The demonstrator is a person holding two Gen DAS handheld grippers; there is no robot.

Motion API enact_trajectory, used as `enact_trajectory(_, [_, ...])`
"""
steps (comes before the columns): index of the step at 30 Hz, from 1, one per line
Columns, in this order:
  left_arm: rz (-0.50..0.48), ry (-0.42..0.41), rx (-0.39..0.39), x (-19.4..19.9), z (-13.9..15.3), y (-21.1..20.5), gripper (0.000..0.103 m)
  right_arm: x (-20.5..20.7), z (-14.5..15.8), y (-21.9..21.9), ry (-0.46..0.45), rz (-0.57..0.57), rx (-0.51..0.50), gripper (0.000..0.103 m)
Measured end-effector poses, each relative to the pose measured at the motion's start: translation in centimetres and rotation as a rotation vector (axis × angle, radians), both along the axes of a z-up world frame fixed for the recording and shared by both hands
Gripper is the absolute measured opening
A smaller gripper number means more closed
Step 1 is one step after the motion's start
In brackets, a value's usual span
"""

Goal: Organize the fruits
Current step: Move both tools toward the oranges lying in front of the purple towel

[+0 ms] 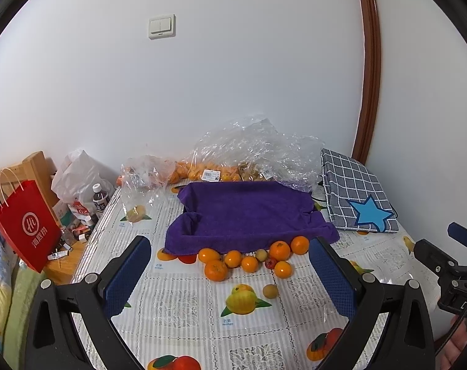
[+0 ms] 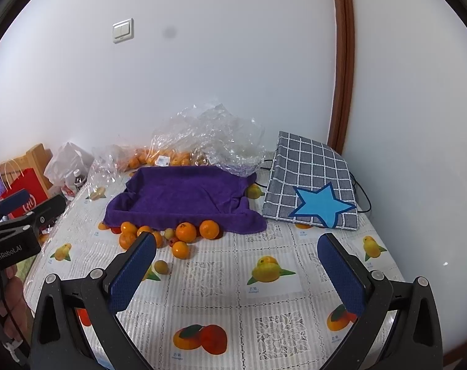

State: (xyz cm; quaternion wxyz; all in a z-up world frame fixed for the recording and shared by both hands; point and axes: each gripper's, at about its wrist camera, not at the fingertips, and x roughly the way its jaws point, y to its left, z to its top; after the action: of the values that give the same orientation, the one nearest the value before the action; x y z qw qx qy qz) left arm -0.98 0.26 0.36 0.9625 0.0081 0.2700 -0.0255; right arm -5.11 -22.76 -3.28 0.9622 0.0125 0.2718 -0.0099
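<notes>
Several loose oranges point(image 1: 279, 251) point(image 2: 186, 232) lie along the front edge of a purple towel-lined tray point(image 1: 245, 212) point(image 2: 187, 195) on the table. Among them are a small red fruit point(image 1: 270, 263) and a small yellow-green one point(image 1: 261, 254). A brownish round fruit point(image 1: 270, 290) point(image 2: 161, 267) lies apart, nearer to me. My left gripper point(image 1: 230, 273) is open and empty, above the table in front of the fruits. My right gripper point(image 2: 236, 265) is open and empty, to the right of the fruits.
Clear plastic bags point(image 1: 248, 154) holding more oranges lie behind the tray against the wall. A checked grey pouch with a blue star point(image 2: 310, 185) lies at the right. A red paper bag point(image 1: 26, 225) and clutter stand left of the table. The tablecloth point(image 1: 184, 305) has printed fruit pictures.
</notes>
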Motion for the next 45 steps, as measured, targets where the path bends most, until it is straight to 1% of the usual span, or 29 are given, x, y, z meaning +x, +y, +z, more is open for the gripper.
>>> enact_trajectory(10, [0.004, -0.01, 0.0, -0.2, 0.0, 0.1, 0.103, -0.2, 0.0, 0.1, -0.005, 0.0, 0.011, 0.103])
enact_trajectory(21, [0.004, -0.01, 0.002, -0.2, 0.0, 0.0, 0.103, 0.0, -0.6, 0.1, 0.016, -0.005, -0.004, 0.103])
enact_trajectory(25, [0.004, -0.019, 0.005, -0.3, 0.0, 0.0, 0.103, 0.0, -0.7, 0.0, 0.012, -0.002, 0.006, 0.103])
enact_trajectory(31, [0.006, -0.015, 0.001, 0.3, -0.2, 0.0, 0.103, 0.6, -1.1, 0.0, 0.03, -0.008, 0.006, 0.103])
enact_trajectory(34, [0.007, -0.008, 0.0, 0.9, -0.7, 0.2, 0.103, 1.2, -1.7, 0.1, 0.05, -0.013, 0.005, 0.103])
enact_trajectory(38, [0.011, 0.008, -0.006, 1.9, -1.5, 0.7, 0.103, 2.4, -2.7, 0.4, 0.082, -0.034, -0.048, 0.103])
enact_trajectory(40, [0.017, 0.014, -0.004, 2.5, -2.0, 1.0, 0.103, 2.9, -3.1, 0.3, 0.084, -0.04, -0.058, 0.103])
enact_trajectory(45, [0.035, 0.031, -0.006, 4.2, -3.3, 1.8, 0.103, 4.6, -4.7, 0.2, 0.082, 0.013, -0.039, 0.103])
